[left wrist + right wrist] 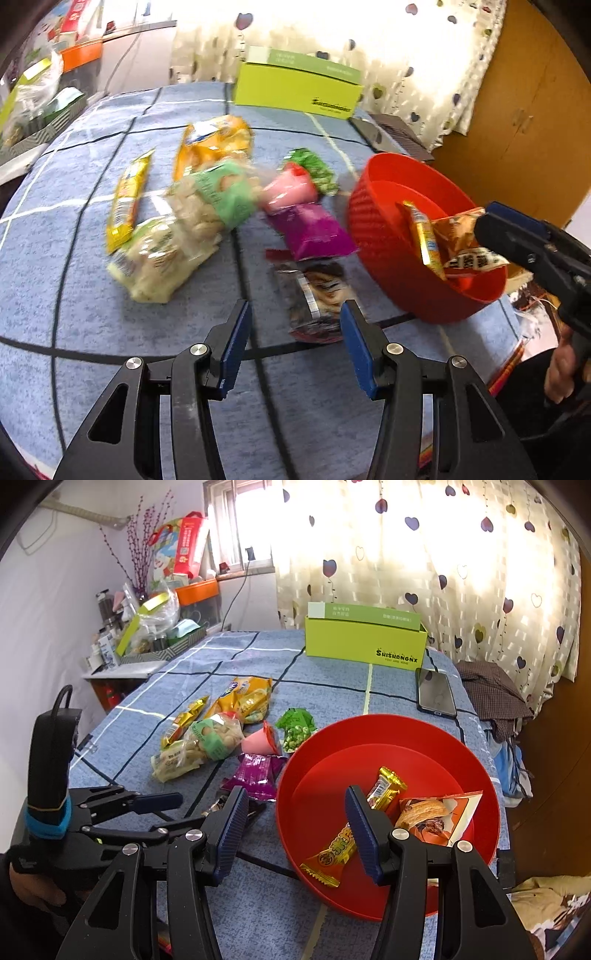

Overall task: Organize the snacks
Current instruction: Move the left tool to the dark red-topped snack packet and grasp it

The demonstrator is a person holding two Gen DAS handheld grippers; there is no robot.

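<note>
1. Currently noted: left gripper [293, 334] standing wide open above blue checked cloth [92, 314], nothing clamped between its pads.
2. Dark packet [317, 295] lying on cloth just ahead of left fingertips, nearer the right finger; contact not determinable.
3. Purple packet [314, 232] beyond dark packet; pink packet [291, 188] and green packet [314, 170] farther back, all left of red bowl [373, 236].
4. Pale bag [177, 236], orange bag [214, 142] and yellow bar [127, 199] lying farther left on cloth, well apart from both tools.
5. Right gripper [291, 830] likewise open, holding nothing, poised over near left rim of bowl; right finger over bowl interior, left finger outside over cloth.
6. Inside bowl: gold bar [386, 792], orange-yellow packet [332, 856], orange pouch [439, 819]; packet just beside right finger.
7. Green box [364, 642] and phone [436, 694] at far end of cloth.
</note>
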